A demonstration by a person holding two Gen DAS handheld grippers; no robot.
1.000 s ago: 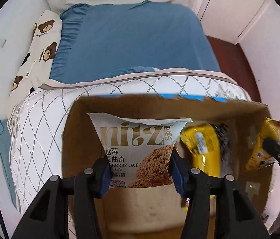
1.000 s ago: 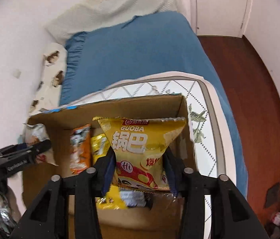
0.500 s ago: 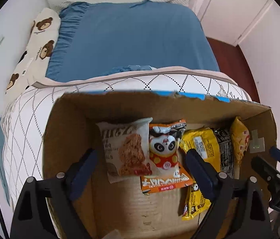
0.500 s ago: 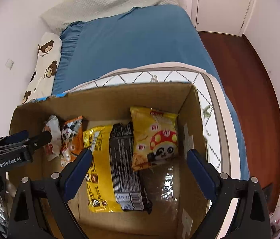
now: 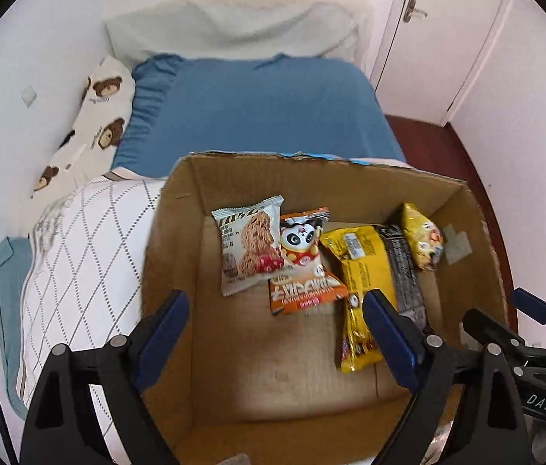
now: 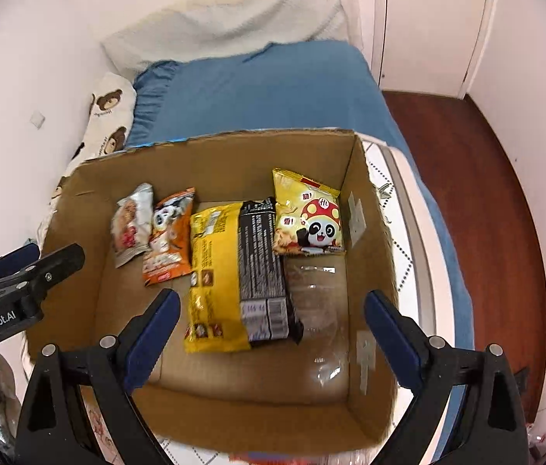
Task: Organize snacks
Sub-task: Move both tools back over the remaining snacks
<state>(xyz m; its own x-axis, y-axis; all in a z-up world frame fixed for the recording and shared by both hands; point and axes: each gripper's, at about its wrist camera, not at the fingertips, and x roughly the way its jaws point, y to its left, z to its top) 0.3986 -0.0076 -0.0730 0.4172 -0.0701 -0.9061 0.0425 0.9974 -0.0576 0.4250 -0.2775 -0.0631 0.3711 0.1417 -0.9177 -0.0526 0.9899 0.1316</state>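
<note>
An open cardboard box (image 5: pixel 180 240) (image 6: pixel 374 232) sits on the bed. On its floor lie a white oat cookie packet (image 5: pixel 247 244) (image 6: pixel 129 224), an orange panda packet (image 5: pixel 304 267) (image 6: pixel 168 240), a long yellow bag (image 5: pixel 358 290) (image 6: pixel 215 275), a black packet (image 5: pixel 401 263) (image 6: pixel 261 259) and a yellow Guoba mushroom bag (image 5: pixel 422 236) (image 6: pixel 306 217). My left gripper (image 5: pixel 273 329) is open and empty above the box's left half. My right gripper (image 6: pixel 269 333) is open and empty above the right half. Each gripper shows at the edge of the other's view.
The box rests on a white quilt with a diamond pattern (image 5: pixel 79 255) over a blue bedsheet (image 5: pixel 257 112). A bear-print pillow (image 5: pixel 90 124) lies along the left wall. Dark wooden floor (image 6: pixel 478 193) and a white door (image 6: pixel 428 19) are to the right.
One second ago each gripper was shut on a packet over the box. Both opened, the cookie packet and the Guoba bag dropped into the box, and both grippers have risen.
</note>
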